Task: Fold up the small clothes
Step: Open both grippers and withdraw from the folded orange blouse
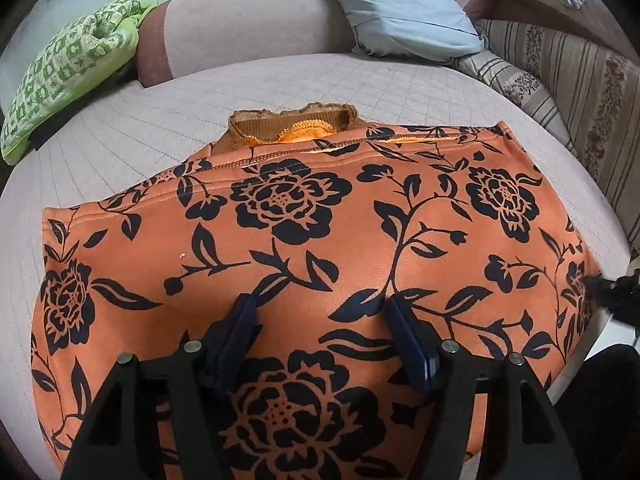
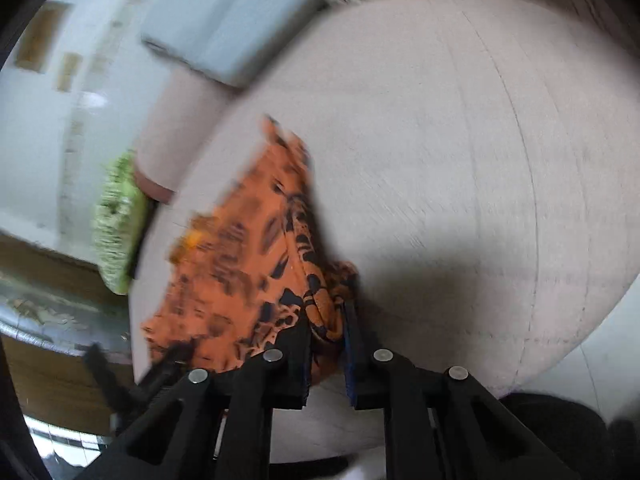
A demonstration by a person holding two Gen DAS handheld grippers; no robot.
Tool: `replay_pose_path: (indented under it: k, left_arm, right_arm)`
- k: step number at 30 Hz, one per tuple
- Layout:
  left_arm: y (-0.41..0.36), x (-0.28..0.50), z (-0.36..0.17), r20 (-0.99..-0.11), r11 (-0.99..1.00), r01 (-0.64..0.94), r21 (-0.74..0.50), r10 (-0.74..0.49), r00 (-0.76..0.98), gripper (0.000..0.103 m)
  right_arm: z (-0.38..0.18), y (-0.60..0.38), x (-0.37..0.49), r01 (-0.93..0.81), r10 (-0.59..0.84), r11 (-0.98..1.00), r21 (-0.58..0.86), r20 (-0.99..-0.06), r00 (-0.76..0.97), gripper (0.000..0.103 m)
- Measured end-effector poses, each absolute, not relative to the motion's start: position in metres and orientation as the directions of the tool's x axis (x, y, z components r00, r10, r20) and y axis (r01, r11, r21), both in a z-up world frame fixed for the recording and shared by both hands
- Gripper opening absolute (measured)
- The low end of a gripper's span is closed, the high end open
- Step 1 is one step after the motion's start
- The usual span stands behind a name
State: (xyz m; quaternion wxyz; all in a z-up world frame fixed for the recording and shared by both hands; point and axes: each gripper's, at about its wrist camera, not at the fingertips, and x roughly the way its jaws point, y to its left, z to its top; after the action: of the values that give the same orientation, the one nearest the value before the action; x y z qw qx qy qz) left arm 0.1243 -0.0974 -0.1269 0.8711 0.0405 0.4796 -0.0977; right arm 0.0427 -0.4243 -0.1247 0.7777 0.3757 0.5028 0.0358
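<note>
An orange garment (image 1: 312, 248) with black flower print lies folded on the pale quilted bed (image 1: 120, 136), its brown ribbed collar (image 1: 292, 128) showing at the far edge. My left gripper (image 1: 320, 308) hovers over the garment's near half, open, with only flat cloth under the gap between its blue pads. In the blurred right wrist view, my right gripper (image 2: 326, 320) is shut on a bunched corner of the same garment (image 2: 256, 264), with cloth pinched between its fingers. The right gripper's tip (image 1: 612, 292) shows at the garment's right edge in the left wrist view.
A green patterned pillow (image 1: 68, 80) lies at the bed's far left, beside a pink bolster (image 1: 248, 28). A light blue pillow (image 1: 400, 12) leans at the back. A striped floral cloth (image 1: 568, 92) covers the right side. The bed's edge runs close on the right.
</note>
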Motion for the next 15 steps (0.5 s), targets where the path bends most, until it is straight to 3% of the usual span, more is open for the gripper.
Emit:
replay_pose_path:
  k: [2, 4, 5, 9, 15]
  left_arm:
    - [-0.094, 0.124, -0.127, -0.846, 0.977, 0.209, -0.038, -0.143, 0.513, 0.069]
    - [-0.091, 0.124, -0.123, -0.850, 0.978, 0.201, -0.058, -0.154, 0.504, 0.068]
    - [-0.089, 0.123, -0.120, -0.845, 0.979, 0.193, -0.070, -0.161, 0.510, 0.068]
    - [-0.081, 0.125, -0.103, -0.816, 0.979, 0.153, -0.137, -0.199, 0.543, 0.068]
    - [-0.091, 0.138, -0.128, -0.864, 0.989, 0.141, -0.040, -0.105, 0.492, 0.068]
  right_arm:
    - [-0.143, -0.433, 0.040, 0.356, 0.489, 0.649, 0.672, -0.727, 0.481, 0.029]
    - [-0.128, -0.440, 0.036, 0.328, 0.487, 0.645, 0.690, -0.702, 0.519, 0.057]
    - [-0.121, -0.442, 0.034, 0.316, 0.476, 0.655, 0.686, -0.699, 0.534, 0.061]
    - [-0.090, -0.459, 0.046, 0.262, 0.436, 0.698, 0.666, -0.686, 0.583, 0.063]
    - [-0.079, -0.461, 0.125, 0.115, 0.541, 0.711, 0.693, -0.644, 0.541, 0.064]
